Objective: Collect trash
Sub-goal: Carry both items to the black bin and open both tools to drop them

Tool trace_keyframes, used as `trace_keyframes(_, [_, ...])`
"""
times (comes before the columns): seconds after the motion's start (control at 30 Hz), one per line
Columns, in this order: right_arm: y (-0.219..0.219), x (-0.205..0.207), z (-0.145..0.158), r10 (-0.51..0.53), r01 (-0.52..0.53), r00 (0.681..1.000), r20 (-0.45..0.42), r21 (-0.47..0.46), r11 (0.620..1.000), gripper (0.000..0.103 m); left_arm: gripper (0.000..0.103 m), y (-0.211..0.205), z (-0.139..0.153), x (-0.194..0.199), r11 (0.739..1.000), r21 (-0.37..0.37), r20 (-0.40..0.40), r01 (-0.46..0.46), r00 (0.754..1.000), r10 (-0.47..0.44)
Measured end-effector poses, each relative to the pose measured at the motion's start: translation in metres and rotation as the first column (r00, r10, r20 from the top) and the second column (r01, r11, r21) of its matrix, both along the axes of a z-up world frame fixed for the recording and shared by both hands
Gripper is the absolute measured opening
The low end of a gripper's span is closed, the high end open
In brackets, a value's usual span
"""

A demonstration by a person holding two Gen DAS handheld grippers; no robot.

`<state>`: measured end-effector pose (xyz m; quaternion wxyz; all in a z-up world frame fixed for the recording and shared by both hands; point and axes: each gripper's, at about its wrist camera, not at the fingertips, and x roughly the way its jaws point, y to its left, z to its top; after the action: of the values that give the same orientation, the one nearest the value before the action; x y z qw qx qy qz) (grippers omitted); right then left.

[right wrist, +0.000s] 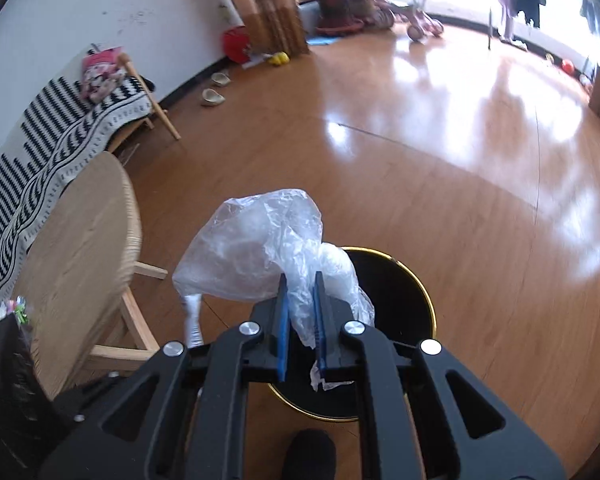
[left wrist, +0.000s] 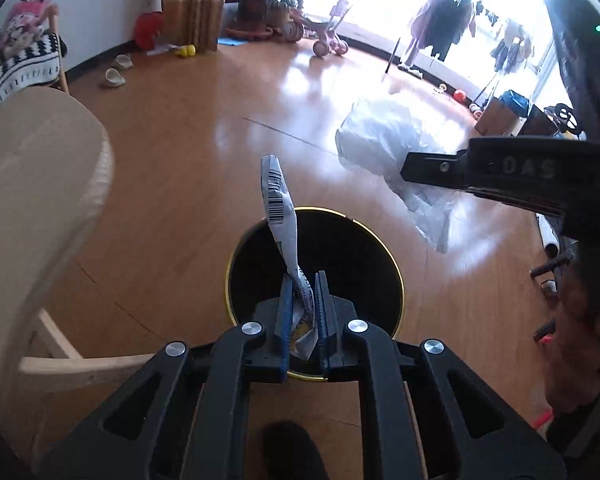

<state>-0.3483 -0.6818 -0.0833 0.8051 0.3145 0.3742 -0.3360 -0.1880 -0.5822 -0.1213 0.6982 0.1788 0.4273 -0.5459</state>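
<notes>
A round black bin with a gold rim [left wrist: 396, 268] stands on the wooden floor right below both grippers. My left gripper [left wrist: 303, 280] is shut on a crumpled white wrapper with a barcode [left wrist: 278, 200], which sticks up over the bin's mouth. My right gripper [right wrist: 300, 280] is shut on a clear plastic bag [right wrist: 252, 248] that bulges to the left above the bin [right wrist: 420, 292]. In the left wrist view the right gripper's black body [left wrist: 500, 176] reaches in from the right with the clear bag [left wrist: 384, 140] hanging from it.
A light wooden round table [right wrist: 80, 232] with slanted legs stands just left of the bin. A chair with a black-and-white blanket [right wrist: 60, 132] lines the wall. Slippers [right wrist: 214, 96], a tricycle [left wrist: 330, 36], potted plants and a clothes rack sit far back on the floor.
</notes>
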Motion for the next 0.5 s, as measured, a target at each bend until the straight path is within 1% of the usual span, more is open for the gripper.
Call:
trace_keyframes(0.03, [-0.004,0.007,-0.002,-0.007,0.007,1.000,-0.003,0.013,1.000,0.011,0.010,-0.007,-0.008,0.000,1.000,0.010,-0.006,0.006,1.000,-0.006])
trace_keyframes(0.13, [-0.011,-0.002,-0.015,-0.024,0.025,1.000,-0.011,0.040,0.999,0.011,0.010,-0.019,-0.023,-0.001,1.000,0.022,-0.022,0.015,1.000,-0.015])
trace_keyframes(0.27, [-0.020,0.000,-0.026,-0.033,0.034,0.999,-0.022,0.063,0.997,0.011,0.010,-0.033,-0.029,-0.005,0.999,0.026,-0.031,0.029,0.999,-0.028])
trace_keyframes(0.33, [-0.024,0.010,-0.028,-0.037,0.038,0.999,-0.025,0.071,0.997,0.011,0.011,-0.035,-0.030,-0.006,0.999,0.027,-0.029,0.034,0.999,-0.033])
trace_keyframes(0.37, [-0.024,0.009,-0.029,-0.040,0.042,0.999,-0.027,0.074,0.996,0.011,0.016,-0.035,-0.030,-0.005,0.999,0.029,-0.028,0.031,0.999,-0.030])
trace_keyframes(0.43, [-0.026,0.006,-0.033,-0.045,0.047,0.999,-0.027,0.083,0.995,0.011,0.033,-0.035,-0.029,-0.007,0.999,0.029,-0.030,0.029,0.999,-0.028])
trace_keyframes(0.47, [-0.028,0.007,-0.035,-0.047,0.049,0.999,-0.025,0.090,0.995,0.011,0.053,-0.035,-0.028,-0.007,0.999,0.027,-0.021,0.020,1.000,-0.020])
trace_keyframes(0.5, [-0.031,0.008,-0.039,-0.051,0.054,0.998,-0.022,0.103,0.993,0.011,0.062,-0.035,-0.026,-0.007,1.000,0.017,-0.013,0.014,1.000,-0.013])
